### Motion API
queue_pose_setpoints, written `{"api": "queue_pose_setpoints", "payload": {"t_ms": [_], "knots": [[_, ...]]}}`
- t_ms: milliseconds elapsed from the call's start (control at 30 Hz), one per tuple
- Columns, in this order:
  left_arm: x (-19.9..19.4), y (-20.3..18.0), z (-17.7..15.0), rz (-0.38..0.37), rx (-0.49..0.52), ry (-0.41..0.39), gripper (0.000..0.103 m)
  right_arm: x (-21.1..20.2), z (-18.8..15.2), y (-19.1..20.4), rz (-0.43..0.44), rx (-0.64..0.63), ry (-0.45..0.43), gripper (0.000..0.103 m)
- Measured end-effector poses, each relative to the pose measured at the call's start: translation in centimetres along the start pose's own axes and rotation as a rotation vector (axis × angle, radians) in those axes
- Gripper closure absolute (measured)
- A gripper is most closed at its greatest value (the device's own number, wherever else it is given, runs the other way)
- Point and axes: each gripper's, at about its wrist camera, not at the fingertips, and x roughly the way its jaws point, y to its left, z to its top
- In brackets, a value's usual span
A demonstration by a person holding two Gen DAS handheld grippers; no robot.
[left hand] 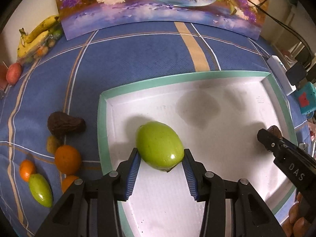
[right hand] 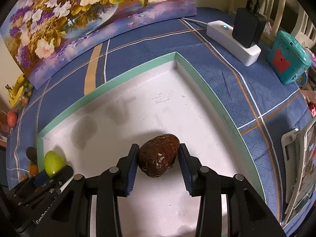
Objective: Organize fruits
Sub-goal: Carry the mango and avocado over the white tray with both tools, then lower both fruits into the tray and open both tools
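L gripper is clamped on a green fruit, both pads touching its sides, over the white tray near its left wall. R gripper is clamped on a brown fruit w/ wrinkled skin, over the tray's middle; can't tell if either fruit rests on the floor. On the blue cloth left of the tray: oranges, another green fruit, a dark brown one. Bananas far back, partly cut off by the painting.
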Motion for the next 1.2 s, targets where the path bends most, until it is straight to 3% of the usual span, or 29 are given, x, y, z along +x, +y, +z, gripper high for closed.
{"api": "queue_pose_setpoints", "payload": {"t_ms": [667, 1200], "knots": [[-3.1, 0.2, 0.7, -0.052, 0.001, -0.017, 0.054, -1.1, -0.4, -0.2, -0.069, -0.029, -0.028, 0.061], [-8.6, 0.7, 1.6, -0.045, 0.015, -0.104, 0.054, -7.3, 0.4, 0.1, -0.089, -0.047, -0.120, 0.061]]}}
